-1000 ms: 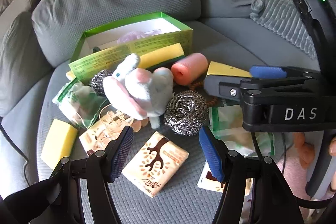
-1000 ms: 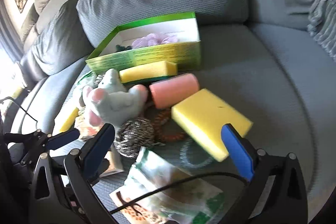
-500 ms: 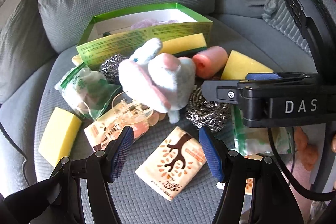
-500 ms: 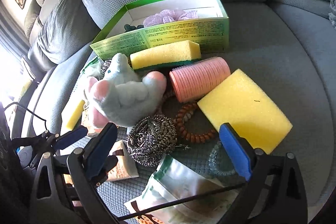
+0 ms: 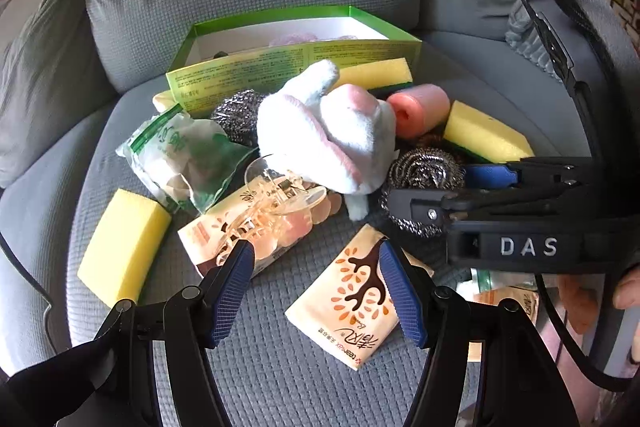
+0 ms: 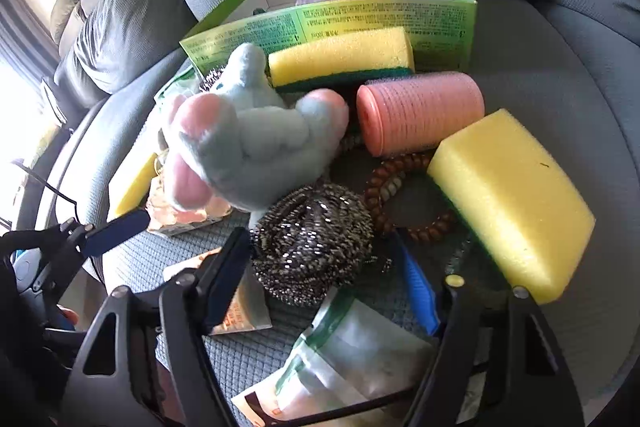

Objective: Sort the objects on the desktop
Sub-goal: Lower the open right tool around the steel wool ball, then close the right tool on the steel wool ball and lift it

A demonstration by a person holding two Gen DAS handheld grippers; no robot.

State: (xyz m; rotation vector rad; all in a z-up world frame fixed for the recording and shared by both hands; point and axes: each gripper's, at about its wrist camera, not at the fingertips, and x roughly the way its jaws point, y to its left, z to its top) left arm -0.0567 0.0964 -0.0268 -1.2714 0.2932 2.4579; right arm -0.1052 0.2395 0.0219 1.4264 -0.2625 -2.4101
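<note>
sofa seat (image 6: 540, 39): grey cushion carrying the whole pile, which sits in a loose heap at its middle
green box (image 6: 360, 15): open carton at the back of the heap with something lilac already inside; I judge it the place sorted things go
plush toy (image 6: 248, 143): grey and pink, lying across the centre of the pile and partly over the clear hair clip (image 5: 280, 187)
yellow sponges: one (image 6: 512, 203) to the right of the scourer, one (image 6: 340, 61) leaning against the box front, one (image 5: 124, 247) apart at the left edge
pink roller (image 6: 420, 111): on its side between two sponges, touching the bead bracelet (image 6: 404, 199)
steel scourer (image 6: 316, 243): the item now in hand, resting on the cushion just below the plush toy
right gripper (image 6: 320, 267): jaws closing with the scourer between them; the left pad is at its side, the right pad looks just short of it, so I judge it not yet gripped
left gripper (image 5: 316, 283): about half open and holding nothing, hovering over the tissue packet (image 5: 360, 303)
step: closing on the scourer, early in the sort
next move: finish the squeeze until the wire coil gives slightly, lift clear of the bracelet and toy, then carry it back to the box
</note>
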